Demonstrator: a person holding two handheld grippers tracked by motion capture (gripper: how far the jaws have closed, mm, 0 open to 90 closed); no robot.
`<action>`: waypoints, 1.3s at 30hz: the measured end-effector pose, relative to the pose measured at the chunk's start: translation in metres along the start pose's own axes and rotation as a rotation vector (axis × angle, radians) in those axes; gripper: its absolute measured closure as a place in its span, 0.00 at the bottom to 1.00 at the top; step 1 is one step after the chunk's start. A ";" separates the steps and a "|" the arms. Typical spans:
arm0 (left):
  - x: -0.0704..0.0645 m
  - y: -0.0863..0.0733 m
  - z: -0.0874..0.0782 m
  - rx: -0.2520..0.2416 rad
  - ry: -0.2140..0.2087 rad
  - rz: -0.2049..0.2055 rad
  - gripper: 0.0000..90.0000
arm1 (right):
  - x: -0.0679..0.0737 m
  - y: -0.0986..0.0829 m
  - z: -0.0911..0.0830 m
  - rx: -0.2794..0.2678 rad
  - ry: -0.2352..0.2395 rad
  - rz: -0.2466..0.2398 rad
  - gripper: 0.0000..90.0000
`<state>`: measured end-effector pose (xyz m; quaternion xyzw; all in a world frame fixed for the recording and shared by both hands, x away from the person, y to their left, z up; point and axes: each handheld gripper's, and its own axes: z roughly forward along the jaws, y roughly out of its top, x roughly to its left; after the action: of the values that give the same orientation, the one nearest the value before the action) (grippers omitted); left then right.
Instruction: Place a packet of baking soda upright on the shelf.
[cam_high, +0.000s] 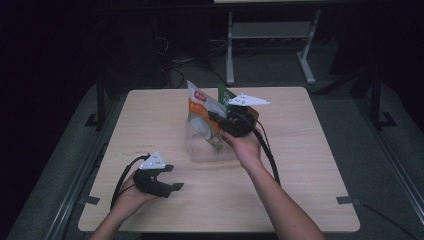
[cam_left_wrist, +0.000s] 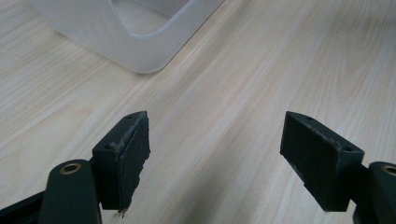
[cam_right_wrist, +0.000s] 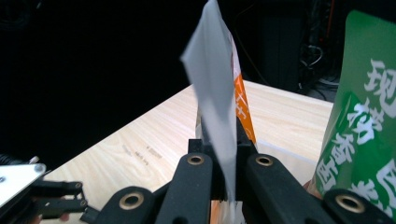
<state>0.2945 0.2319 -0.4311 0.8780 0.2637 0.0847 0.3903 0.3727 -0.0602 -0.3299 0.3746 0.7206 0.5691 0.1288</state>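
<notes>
Lowering the orange-and-white foil snack pouch (cam_high: 202, 120) into the translucent rectangular plastic bin (cam_high: 212, 150) appears to be the step in hand, and it goes best if the pouch is kept upright and centred over the opening before release. The light wooden table (cam_high: 300, 165) carries the bin near its middle. The pouch stands on edge at the bin's left side, its lower part apparently inside the walls, though how deep it sits cannot be told. A green printed pouch (cam_right_wrist: 362, 135) stands just beside it, on the far side in the high view. Any sideways pull is likely to tip the light bin, so the descent should be vertical and slow, and the jaws should open only once the pouch bottom rests.

The right gripper (cam_right_wrist: 227, 161) has its jaws closed tightly on the thin edge of the orange-and-white pouch, which rises between them in the right gripper view. The left gripper (cam_left_wrist: 215, 154) hovers low over bare table near a rounded corner of the bin, well apart from the right one; its jaws stand wide apart and hold nothing.
</notes>
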 end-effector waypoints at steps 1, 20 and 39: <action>0.000 0.000 0.000 0.001 0.000 0.001 0.26 | 0.001 0.001 0.001 0.006 -0.003 0.003 1.00; -0.002 0.001 0.002 0.009 -0.007 0.003 0.26 | 0.012 0.002 0.031 0.042 -0.034 0.037 1.00; -0.003 0.001 0.006 0.030 -0.016 0.010 0.26 | 0.012 -0.020 0.052 0.082 -0.078 -0.088 0.95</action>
<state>0.2942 0.2254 -0.4344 0.8857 0.2574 0.0758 0.3789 0.3883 -0.0154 -0.3613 0.3695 0.7533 0.5180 0.1664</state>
